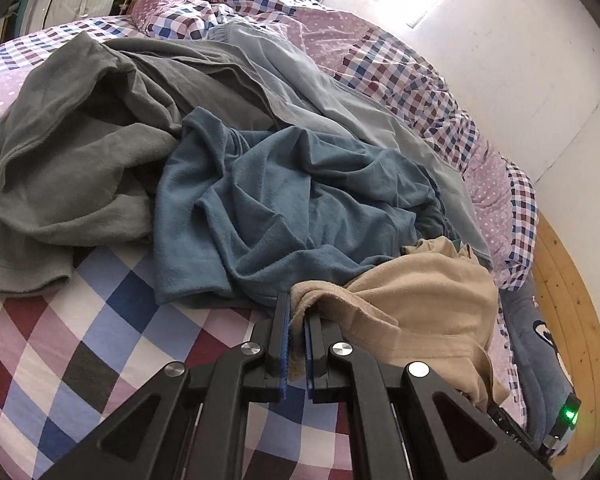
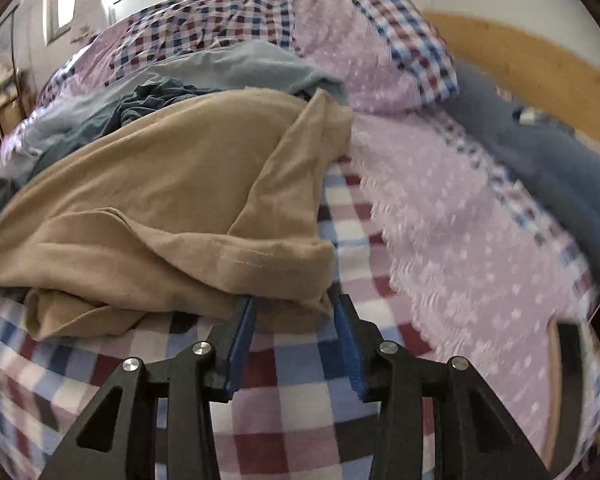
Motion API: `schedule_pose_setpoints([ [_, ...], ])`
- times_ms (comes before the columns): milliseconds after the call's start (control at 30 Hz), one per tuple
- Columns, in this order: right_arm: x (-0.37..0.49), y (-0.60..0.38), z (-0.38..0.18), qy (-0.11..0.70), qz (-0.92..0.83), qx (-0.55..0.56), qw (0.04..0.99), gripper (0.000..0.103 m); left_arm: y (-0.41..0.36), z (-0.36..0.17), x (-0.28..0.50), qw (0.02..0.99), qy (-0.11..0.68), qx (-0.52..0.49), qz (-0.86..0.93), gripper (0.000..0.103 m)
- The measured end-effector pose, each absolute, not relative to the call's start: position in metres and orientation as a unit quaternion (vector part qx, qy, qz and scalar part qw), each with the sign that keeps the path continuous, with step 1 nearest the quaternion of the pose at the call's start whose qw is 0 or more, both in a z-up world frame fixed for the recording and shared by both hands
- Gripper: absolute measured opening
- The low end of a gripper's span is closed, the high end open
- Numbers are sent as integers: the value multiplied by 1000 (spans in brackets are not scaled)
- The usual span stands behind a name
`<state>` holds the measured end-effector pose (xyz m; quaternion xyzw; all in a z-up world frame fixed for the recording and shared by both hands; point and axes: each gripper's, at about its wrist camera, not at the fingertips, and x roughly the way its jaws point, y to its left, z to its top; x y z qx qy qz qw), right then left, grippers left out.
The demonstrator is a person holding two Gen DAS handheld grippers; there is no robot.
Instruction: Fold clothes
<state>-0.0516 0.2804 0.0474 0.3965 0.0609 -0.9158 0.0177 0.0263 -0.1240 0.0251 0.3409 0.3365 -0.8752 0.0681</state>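
Note:
A tan garment (image 1: 420, 300) lies crumpled at the near right of the checked bed sheet (image 1: 80, 340). My left gripper (image 1: 298, 308) is shut on a bunched edge of it. In the right wrist view the same tan garment (image 2: 160, 184) spreads out in front. My right gripper (image 2: 296, 300) is open, its blue pads apart, with the garment's stitched hem lying at the fingertips and not pinched. Behind it lie a teal garment (image 1: 300, 200), a grey garment (image 1: 80, 152) and a pale blue garment (image 1: 320, 80), all unfolded.
A lilac dotted quilt (image 2: 440, 220) with checked trim covers the right side of the bed. A dark blue cushion (image 2: 540, 152) rests against the wooden bed frame (image 2: 520, 64). White walls and a bright window stand beyond. Checked sheet (image 2: 300, 400) lies below my right gripper.

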Motion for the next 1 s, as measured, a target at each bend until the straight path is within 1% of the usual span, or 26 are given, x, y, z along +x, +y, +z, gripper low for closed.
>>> schedule_pose_setpoints([
  [200, -56, 285, 54, 67, -924, 377, 4, 44, -124, 25, 27, 69, 336, 341, -875, 3],
  [467, -48, 274, 55, 92, -917, 384, 55, 44, -125, 24, 27, 69, 338, 342, -874, 3],
  [500, -48, 269, 52, 108, -915, 384, 58, 44, -125, 24, 27, 69, 338, 343, -874, 3],
  [567, -48, 259, 46, 142, -910, 385, 61, 50, -125, 23, 26, 69, 339, 344, -873, 3],
  [633, -51, 255, 39, 166, -906, 386, 53, 54, -124, 23, 26, 69, 339, 344, -873, 3],
  [733, -57, 255, 34, 186, -905, 381, 30, 55, -123, 23, 26, 68, 338, 344, -873, 3],
  [900, -63, 279, 45, 135, -924, 357, -13, 55, -123, 23, 26, 69, 337, 344, -874, 3],
  [1000, -63, 289, 55, 109, -933, 342, -21, 55, -123, 23, 26, 70, 336, 345, -874, 3],
])
